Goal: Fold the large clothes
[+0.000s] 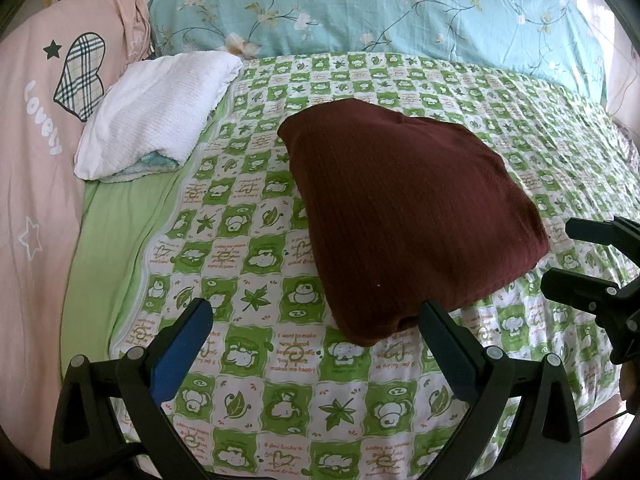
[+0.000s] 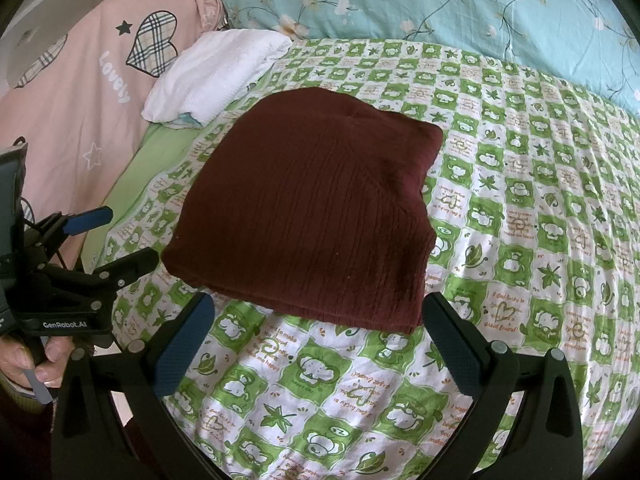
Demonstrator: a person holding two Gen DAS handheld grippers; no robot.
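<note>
A dark maroon ribbed garment (image 1: 404, 208) (image 2: 308, 208) lies folded into a compact block on the green-and-white patterned bedsheet (image 1: 256, 272) (image 2: 500, 240). My left gripper (image 1: 316, 316) hovers open just before its near-left corner, nothing between its blue pads. My right gripper (image 2: 318, 312) is open too, in front of the garment's near edge, and shows at the right edge of the left wrist view as the right gripper (image 1: 560, 256). In the right wrist view the left gripper (image 2: 128, 236) appears at the left, held by a hand (image 2: 36, 360).
A folded white towel (image 1: 156, 112) (image 2: 216, 76) lies at the sheet's far left. A pink quilt (image 1: 40, 160) (image 2: 80, 92) with a plaid heart covers the left side. A light-blue floral pillow (image 1: 380, 8) (image 2: 440, 0) spans the back.
</note>
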